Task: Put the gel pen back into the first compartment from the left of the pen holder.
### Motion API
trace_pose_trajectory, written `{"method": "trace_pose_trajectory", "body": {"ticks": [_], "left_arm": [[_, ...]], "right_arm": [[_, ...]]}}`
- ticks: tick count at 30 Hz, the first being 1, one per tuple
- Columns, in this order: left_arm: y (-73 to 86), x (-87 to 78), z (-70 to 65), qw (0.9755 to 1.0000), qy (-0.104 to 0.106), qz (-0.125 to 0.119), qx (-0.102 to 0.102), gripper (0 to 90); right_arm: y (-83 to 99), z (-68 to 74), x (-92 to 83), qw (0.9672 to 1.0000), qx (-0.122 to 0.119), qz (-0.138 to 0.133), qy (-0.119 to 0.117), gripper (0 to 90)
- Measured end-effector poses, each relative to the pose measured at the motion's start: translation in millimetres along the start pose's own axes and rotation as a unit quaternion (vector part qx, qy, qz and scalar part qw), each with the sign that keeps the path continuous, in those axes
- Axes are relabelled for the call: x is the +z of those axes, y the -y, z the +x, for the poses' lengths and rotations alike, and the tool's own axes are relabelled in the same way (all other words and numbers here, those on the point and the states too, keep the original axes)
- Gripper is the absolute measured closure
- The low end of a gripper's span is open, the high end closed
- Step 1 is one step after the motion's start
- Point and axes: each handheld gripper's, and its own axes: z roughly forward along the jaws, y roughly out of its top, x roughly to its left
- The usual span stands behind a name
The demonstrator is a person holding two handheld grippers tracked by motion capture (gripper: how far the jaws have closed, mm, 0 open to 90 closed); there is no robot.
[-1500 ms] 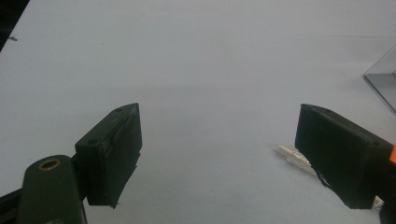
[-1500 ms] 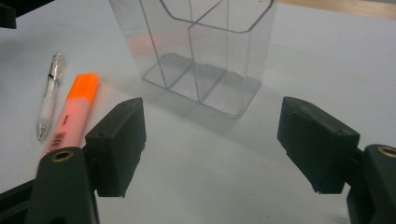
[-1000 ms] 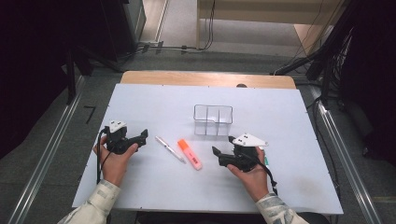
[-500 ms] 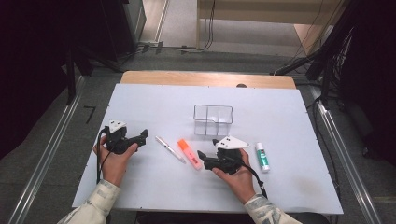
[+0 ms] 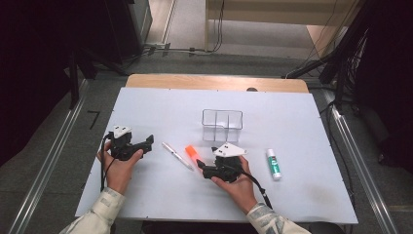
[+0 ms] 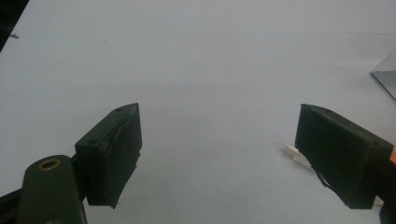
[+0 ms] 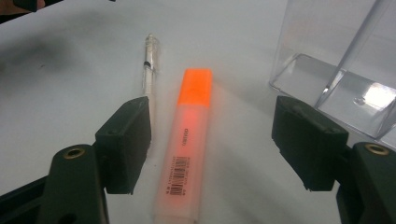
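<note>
An orange highlighter (image 7: 189, 137) lies on the white table, seen between the jaws of my right gripper (image 7: 219, 140), which stands open around it without touching. From above the highlighter (image 5: 192, 153) lies just left of the right gripper (image 5: 204, 170). A clear pen (image 7: 150, 65) lies beside the highlighter on its left, and in the high view the pen (image 5: 176, 155) sits between both grippers. My left gripper (image 5: 146, 142) rests open at the table's left, jaws wide apart over bare table (image 6: 219, 140), with the pen's tip (image 6: 295, 153) by the right jaw.
A clear divided plastic box (image 5: 222, 125) stands behind the highlighter, close on the right in the right gripper view (image 7: 345, 70). A glue stick with a green label (image 5: 273, 163) lies right of the right hand. The table's wooden far edge (image 5: 214, 82) is well back.
My right gripper has moved left across the table, from beside the glue stick to the highlighter, uncovering the glue stick. The left gripper has stayed in place.
</note>
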Motion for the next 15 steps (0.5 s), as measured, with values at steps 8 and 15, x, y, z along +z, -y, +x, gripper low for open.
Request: {"method": "trace_pose_trajectory", "body": {"ticks": [8, 15], "left_arm": [[0.0, 0.6, 0.8, 1.0, -0.001, 0.001, 0.001, 15.5], [0.0, 1.2, 1.4, 1.0, -0.004, -0.001, -0.003, 15.4]], "right_arm": [[-3.0, 8.5, 5.1, 0.9999, -0.009, 0.002, -0.004, 29.9], [-6.6, 19.7, 12.5, 0.9996, -0.027, 0.004, -0.009, 33.8]]}}
